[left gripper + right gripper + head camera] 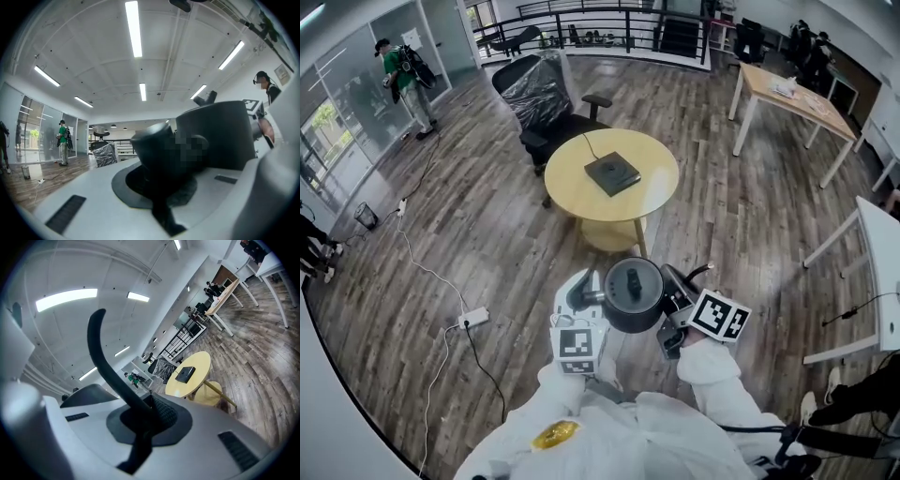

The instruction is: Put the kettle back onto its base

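White sleeves [581, 394] fill the bottom of the head view, both forearms reaching forward side by side with each tool pointing roughly level and its marker cube [577, 349] turned upward. The left tool [594, 300] comes at the kettle [633, 292] from the left; its own view shows its jaws closed tight on a dark rounded part low on the kettle's side, with the dark body rising just behind. The right tool [668, 306] comes in from the right, its jaws pressed together on the thin, curved black handle [105, 362], which arcs up out of the pads. Between the two tools the kettle hangs upright in the air, lid knob up, over the wooden floor [487, 234], close to the person and just short of the near edge of the round yellow worktop [572, 192]. The flat dark base [612, 172] lies near the middle of that worktop, well apart from the kettle, its cord trailing off the far edge. A plastic-wrapped office chair [542, 94] stands beyond the worktop.
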`<state>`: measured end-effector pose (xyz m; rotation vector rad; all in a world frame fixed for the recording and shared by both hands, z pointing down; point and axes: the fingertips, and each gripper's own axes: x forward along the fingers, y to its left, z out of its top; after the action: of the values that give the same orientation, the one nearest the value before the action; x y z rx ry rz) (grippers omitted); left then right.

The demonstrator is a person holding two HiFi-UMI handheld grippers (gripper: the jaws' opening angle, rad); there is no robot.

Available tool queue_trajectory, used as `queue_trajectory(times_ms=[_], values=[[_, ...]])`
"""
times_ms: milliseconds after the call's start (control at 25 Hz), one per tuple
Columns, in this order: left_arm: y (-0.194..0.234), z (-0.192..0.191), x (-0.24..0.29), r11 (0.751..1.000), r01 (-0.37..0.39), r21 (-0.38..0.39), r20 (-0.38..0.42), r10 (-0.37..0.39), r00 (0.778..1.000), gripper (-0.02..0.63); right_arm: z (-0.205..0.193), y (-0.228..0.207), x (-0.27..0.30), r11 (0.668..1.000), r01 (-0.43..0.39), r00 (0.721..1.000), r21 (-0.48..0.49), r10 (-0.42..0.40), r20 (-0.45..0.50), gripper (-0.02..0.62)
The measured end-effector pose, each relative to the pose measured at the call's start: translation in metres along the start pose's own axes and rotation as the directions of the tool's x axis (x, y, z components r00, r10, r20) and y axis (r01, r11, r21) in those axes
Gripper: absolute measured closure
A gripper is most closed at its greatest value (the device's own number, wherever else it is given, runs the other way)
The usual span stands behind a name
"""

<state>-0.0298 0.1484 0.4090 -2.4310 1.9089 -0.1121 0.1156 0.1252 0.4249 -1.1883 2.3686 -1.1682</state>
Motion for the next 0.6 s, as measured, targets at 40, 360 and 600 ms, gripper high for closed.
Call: queue_trajectory(times_ms=[40, 360, 600], values=[[0.006, 0.001, 0.01, 1.0, 0.006, -0.005, -0.004, -0.006, 1.0, 0.607, 0.004, -0.001, 0.01, 1.0, 0.006, 1.0, 0.004, -0.006, 0.002, 0.583], [0.054, 0.0, 0.082, 0.999, 0.043, 0.003, -0.001, -0.043, 0.999, 0.607, 0.033, -0.009, 0.085, 0.999, 0.037, 0.999, 0.008, -0.038, 0.027, 0.583], [0.093, -0.004, 0.125, 0.999, 0.052, 0.006, 0.006, -0.052, 0.999, 0.607, 0.044, -0.013, 0.141, 0.999, 0.036, 0.999, 0.012, -0.036, 0.038, 0.583]])
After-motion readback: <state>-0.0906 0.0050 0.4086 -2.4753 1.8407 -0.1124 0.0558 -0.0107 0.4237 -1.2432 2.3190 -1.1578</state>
